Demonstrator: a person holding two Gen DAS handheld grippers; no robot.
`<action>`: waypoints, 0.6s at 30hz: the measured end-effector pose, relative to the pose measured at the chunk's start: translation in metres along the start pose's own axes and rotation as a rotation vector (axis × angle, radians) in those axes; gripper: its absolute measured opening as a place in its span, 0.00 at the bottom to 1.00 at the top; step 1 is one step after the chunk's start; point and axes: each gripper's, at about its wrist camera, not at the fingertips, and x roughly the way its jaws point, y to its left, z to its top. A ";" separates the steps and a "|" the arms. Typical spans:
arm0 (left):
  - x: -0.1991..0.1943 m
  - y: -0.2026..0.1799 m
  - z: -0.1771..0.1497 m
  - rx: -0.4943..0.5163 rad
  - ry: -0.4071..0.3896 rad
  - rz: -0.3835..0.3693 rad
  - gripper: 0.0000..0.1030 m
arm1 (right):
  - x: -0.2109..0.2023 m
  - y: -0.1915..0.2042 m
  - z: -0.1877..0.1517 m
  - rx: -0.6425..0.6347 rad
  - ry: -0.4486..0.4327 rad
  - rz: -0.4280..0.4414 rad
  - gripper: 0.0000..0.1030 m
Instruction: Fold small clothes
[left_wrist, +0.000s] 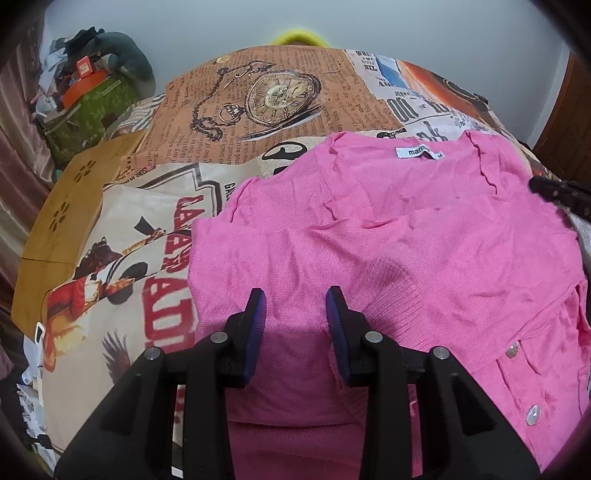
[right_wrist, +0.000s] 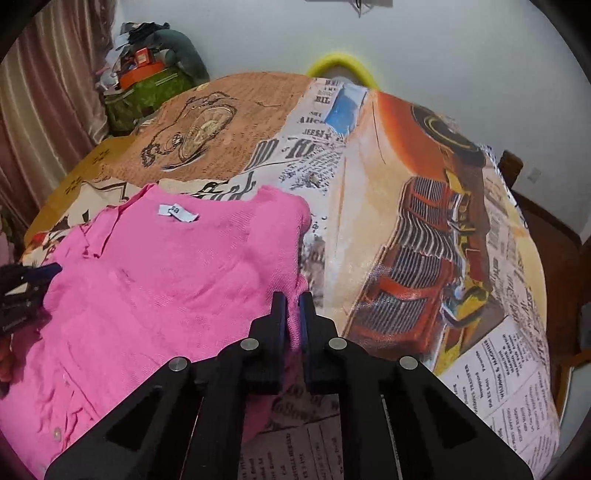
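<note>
A pink knit cardigan (left_wrist: 388, 240) with a white neck label and pearly buttons lies spread on the printed tablecloth (left_wrist: 258, 103); it also shows in the right wrist view (right_wrist: 166, 280). My left gripper (left_wrist: 295, 299) is open, its jaws apart just above the cardigan's left part, holding nothing. My right gripper (right_wrist: 292, 299) is shut on a pinch of the cardigan's right edge. The right gripper's tip shows in the left wrist view (left_wrist: 557, 192), and the left gripper shows at the left edge of the right wrist view (right_wrist: 26, 288).
The table carries a newspaper-and-pocket-watch print cloth (right_wrist: 406, 221). A yellow-brown wooden surface (left_wrist: 62, 221) sits at the left. A pile of clutter on a green box (left_wrist: 88, 99) stands by the curtain. A yellow hoop (right_wrist: 343, 62) is behind the table. A wooden chair (right_wrist: 554, 236) stands right.
</note>
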 end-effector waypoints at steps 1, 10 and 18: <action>0.000 0.000 0.000 0.002 0.001 0.003 0.33 | -0.005 -0.004 0.000 0.016 -0.017 -0.001 0.06; 0.000 -0.006 -0.001 0.030 0.006 0.049 0.34 | -0.037 -0.035 0.006 0.067 -0.089 -0.130 0.03; -0.005 0.002 0.004 -0.007 0.024 0.023 0.34 | -0.045 -0.030 0.005 0.079 -0.098 -0.048 0.04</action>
